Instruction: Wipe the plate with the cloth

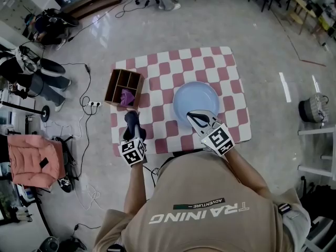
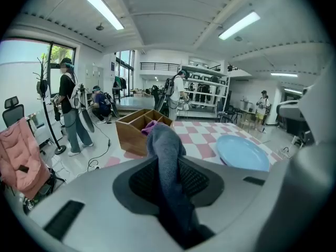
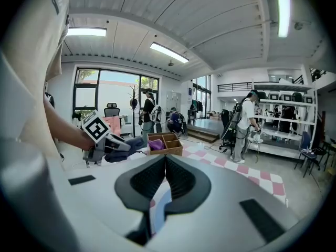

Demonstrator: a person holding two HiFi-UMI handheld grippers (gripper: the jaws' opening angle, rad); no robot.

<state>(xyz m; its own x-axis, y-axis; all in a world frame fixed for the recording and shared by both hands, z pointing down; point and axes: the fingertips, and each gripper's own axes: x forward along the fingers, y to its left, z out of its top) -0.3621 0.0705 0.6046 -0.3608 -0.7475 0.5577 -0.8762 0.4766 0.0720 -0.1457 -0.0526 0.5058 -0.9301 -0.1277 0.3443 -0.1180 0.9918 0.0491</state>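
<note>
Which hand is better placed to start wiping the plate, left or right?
Left. The left gripper is shut on the grey cloth beside the plate. The right gripper sits at the plate's rim, shut, without cloth.

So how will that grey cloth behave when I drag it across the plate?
Probably floppy: the cloth sags in soft folds from the left claw. Likely light, since a simple pinch holds it up. It may bunch or fold on the plate rather than wipe flat.

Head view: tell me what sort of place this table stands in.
Probably a big open workshop or lab hall, not a home: metal storage shelves, cables trailing over the polished floor and an office chair.
</note>
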